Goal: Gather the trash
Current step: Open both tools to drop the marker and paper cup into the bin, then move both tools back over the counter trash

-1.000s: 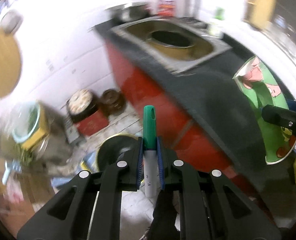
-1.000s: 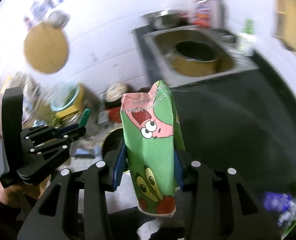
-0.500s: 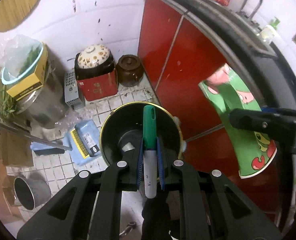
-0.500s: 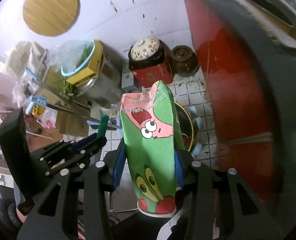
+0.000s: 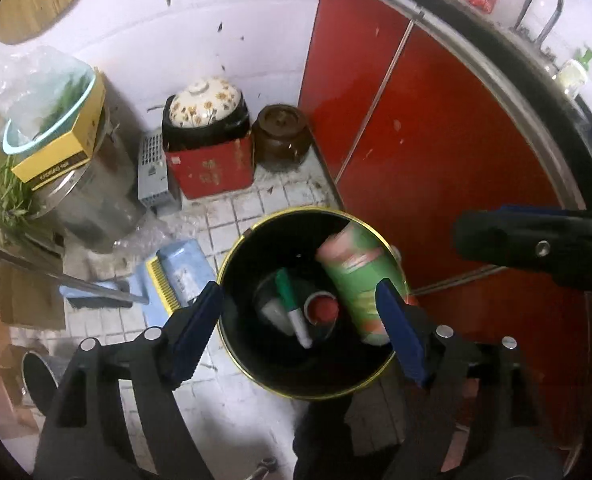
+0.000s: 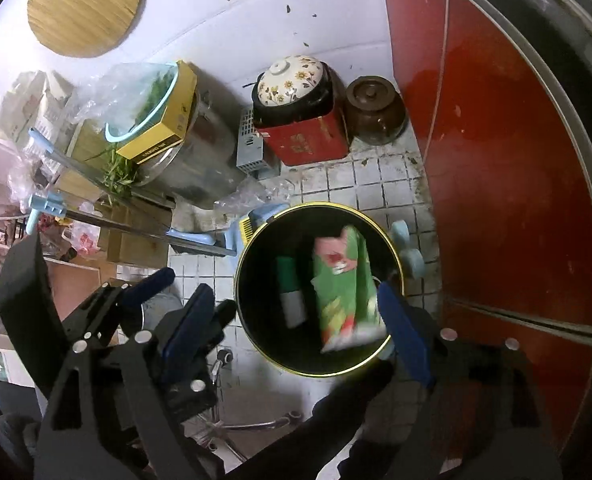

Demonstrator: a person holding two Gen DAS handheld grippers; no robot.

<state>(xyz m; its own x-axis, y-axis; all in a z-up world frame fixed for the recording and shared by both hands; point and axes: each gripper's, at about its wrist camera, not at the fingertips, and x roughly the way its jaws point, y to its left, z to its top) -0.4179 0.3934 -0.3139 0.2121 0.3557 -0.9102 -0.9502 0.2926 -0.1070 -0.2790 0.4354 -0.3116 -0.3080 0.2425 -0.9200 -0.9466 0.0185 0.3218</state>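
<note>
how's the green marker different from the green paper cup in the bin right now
The marker is thin, with a green cap and white barrel; the paper cup is far wider, with a printed green and pink pattern. The marker is nearer the middle of the bin; the cup is toward the red cabinet side. Both are inside the bin, free of either gripper.

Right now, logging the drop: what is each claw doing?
Left claw: opening, empty; marker in the bin.
Right claw: opening, empty; carton in the bin.
</note>
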